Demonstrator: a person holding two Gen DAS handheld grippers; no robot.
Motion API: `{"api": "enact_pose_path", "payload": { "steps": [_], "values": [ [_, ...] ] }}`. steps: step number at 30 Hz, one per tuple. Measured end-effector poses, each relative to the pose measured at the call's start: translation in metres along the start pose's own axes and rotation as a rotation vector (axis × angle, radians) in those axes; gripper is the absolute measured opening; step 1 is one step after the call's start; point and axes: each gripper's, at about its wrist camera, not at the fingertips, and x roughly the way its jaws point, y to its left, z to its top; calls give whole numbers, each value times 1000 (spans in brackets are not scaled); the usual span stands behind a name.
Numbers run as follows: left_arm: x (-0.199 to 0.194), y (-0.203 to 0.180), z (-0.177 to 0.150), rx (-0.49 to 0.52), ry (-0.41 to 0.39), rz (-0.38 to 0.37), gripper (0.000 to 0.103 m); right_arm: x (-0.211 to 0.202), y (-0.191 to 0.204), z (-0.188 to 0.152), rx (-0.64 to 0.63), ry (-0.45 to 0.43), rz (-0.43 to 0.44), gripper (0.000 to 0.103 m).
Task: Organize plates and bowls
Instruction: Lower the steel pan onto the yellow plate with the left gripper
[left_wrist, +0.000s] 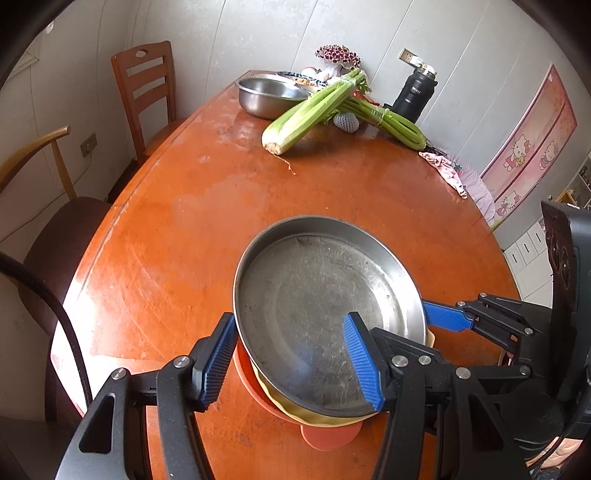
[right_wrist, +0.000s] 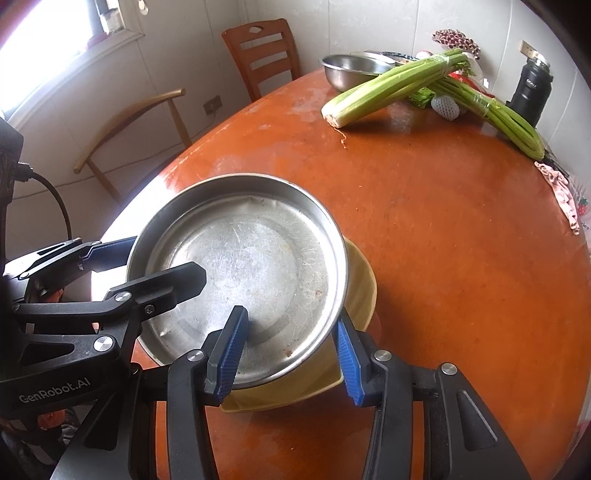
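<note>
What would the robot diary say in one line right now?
left claw: grips steel pan rim | right claw: grips opposite rim | pan: above yellow dish, orange plate | stage: stacking

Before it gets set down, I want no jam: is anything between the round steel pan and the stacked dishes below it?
Nothing visible: the round steel pan sits directly over the yellow dish and orange plate, both grippers straddling its rim.
</note>
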Motion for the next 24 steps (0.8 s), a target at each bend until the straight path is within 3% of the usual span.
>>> {"api": "enact_pose_path", "payload": {
  "steps": [10, 24],
  "values": [
    [11, 0, -8, -4, 31, 5, 58, 7, 9, -5, -78, -5, -96, 48],
    [13, 2, -14, -2, 33, 32, 58, 9, 20, -9, -116, 6, -103, 48]
  ]
}}
